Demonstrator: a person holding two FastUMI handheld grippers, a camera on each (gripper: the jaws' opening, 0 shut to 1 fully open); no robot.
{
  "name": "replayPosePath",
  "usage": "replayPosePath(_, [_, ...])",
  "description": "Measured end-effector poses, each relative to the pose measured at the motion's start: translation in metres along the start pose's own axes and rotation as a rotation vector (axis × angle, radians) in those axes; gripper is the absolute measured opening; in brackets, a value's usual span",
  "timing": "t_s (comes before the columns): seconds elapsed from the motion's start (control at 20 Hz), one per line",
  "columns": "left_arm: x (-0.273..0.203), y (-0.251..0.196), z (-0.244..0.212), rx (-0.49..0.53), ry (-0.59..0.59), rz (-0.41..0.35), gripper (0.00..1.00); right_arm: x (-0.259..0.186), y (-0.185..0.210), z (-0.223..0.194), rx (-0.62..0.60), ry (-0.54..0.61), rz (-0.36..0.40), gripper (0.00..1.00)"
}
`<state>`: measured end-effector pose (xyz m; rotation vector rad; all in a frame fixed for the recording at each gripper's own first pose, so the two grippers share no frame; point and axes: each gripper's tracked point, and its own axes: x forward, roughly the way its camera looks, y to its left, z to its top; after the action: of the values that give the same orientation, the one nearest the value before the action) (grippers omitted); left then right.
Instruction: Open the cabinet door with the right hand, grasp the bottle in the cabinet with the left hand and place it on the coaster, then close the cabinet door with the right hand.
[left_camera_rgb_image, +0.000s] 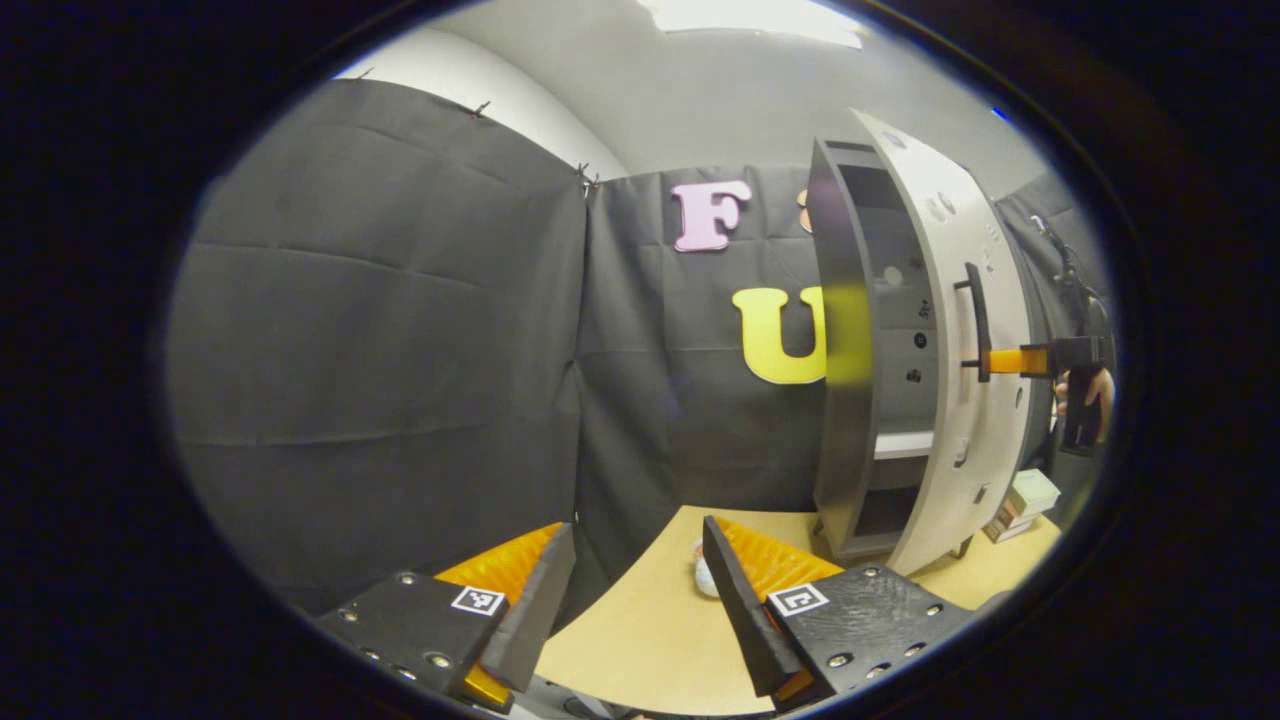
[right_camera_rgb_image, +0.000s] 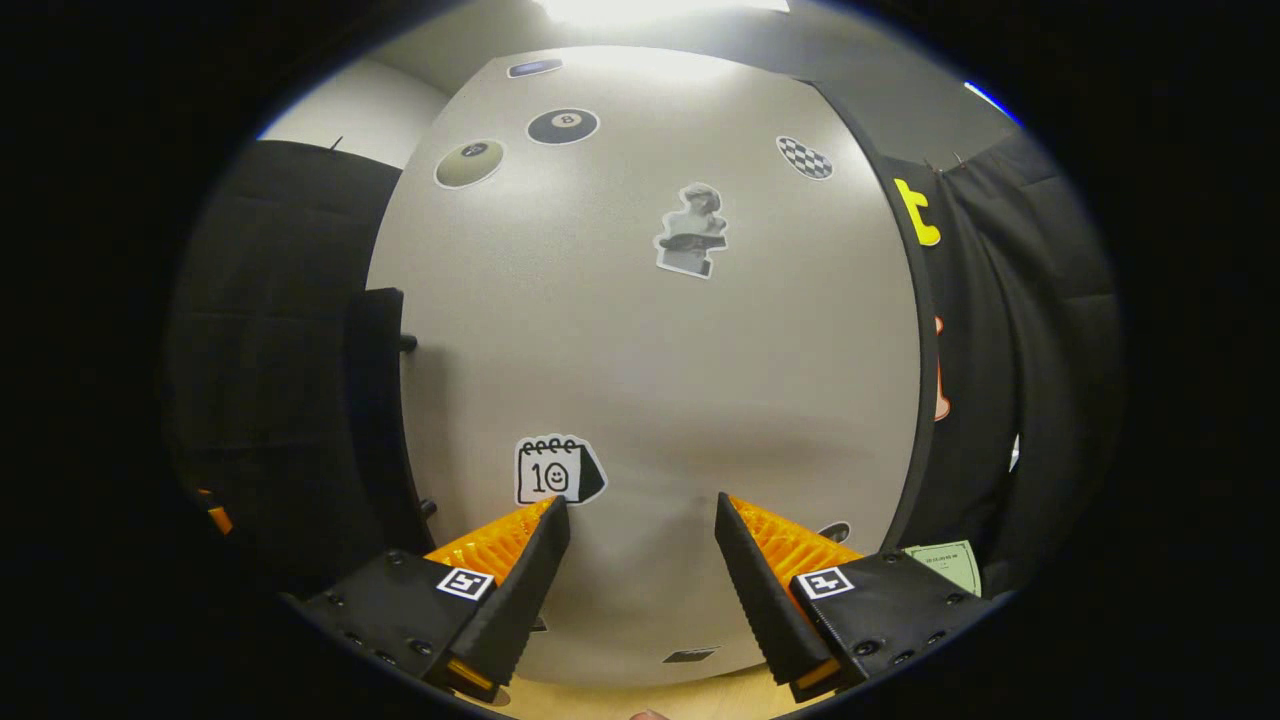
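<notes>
Left gripper view: my left tool (left_camera_rgb_image: 640, 560) hangs over the near part of the bench (left_camera_rgb_image: 650, 650) with its fingers spread wide and nothing between them. Between the tips I see bare bench top and a small pale thing (left_camera_rgb_image: 703, 572) lying at the inner edge of the right-hand finger; I cannot tell what it is. Farther along the bench stands the cabinet (left_camera_rgb_image: 845, 400), its door (left_camera_rgb_image: 960, 340) swung partly out so that the dark front edge of the carcass and the door's edge frame a narrow opening. Through that gap I make out a shelf (left_camera_rgb_image: 903, 443) and dim compartments, but I cannot pick out the bottle in there. Beyond the door, the right tool (left_camera_rgb_image: 985, 362) reaches in from the side and meets the door's handle (left_camera_rgb_image: 978, 320), with a hand (left_camera_rgb_image: 1085, 395) behind it; whether it pinches the handle I cannot tell from here. There is open bench between my left tool and the cabinet's foot. Small boxes (left_camera_rgb_image: 1022, 502) sit by the bench's far edge past the door.

Right gripper view: the right tool (right_camera_rgb_image: 640, 520) faces the door (right_camera_rgb_image: 650, 340) close up, fingers spread, stickers (right_camera_rgb_image: 690, 230) scattered over the panel. The handle (right_camera_rgb_image: 375, 420) runs along the door's left edge, well left of both fingers. The door's right edge stands against the dark wall cloth.
</notes>
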<state>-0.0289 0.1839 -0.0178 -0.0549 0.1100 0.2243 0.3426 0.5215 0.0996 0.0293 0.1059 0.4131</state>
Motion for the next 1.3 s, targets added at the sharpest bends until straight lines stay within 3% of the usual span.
replayPosePath(0.3, [-0.003,0.012,-0.003,0.025,0.005,0.026,0.8,0.001,0.0,-0.007,0.072,0.011,-0.022,0.94])
replayPosePath(0.45, [-0.007,0.021,-0.007,0.03,0.009,0.041,0.78,0.0,0.0,-0.009,0.045,-0.002,-0.075,0.92])
replayPosePath(0.65, [-0.01,0.031,-0.013,0.012,0.021,0.057,0.8,-0.007,0.008,-0.01,0.034,0.003,-0.127,0.96])
replayPosePath(0.7, [-0.011,0.032,-0.012,0.009,0.02,0.058,0.8,-0.008,0.009,-0.01,0.04,0.007,-0.138,0.9])
replayPosePath(0.75, [-0.011,0.032,-0.012,0.009,0.018,0.056,0.8,-0.01,0.01,-0.01,0.049,0.009,-0.148,0.96])
replayPosePath(0.9, [-0.011,0.031,-0.009,0.016,0.011,0.049,0.78,-0.012,0.011,-0.01,0.072,0.003,-0.169,0.97])
replayPosePath(1.15, [-0.012,0.024,-0.001,0.01,-0.011,0.007,0.8,-0.017,0.019,-0.011,0.204,0.037,-0.117,0.97])
replayPosePath(1.3, [-0.003,0.006,0.004,0.01,-0.017,-0.028,0.8,-0.033,0.014,-0.012,0.206,0.034,-0.107,0.97])
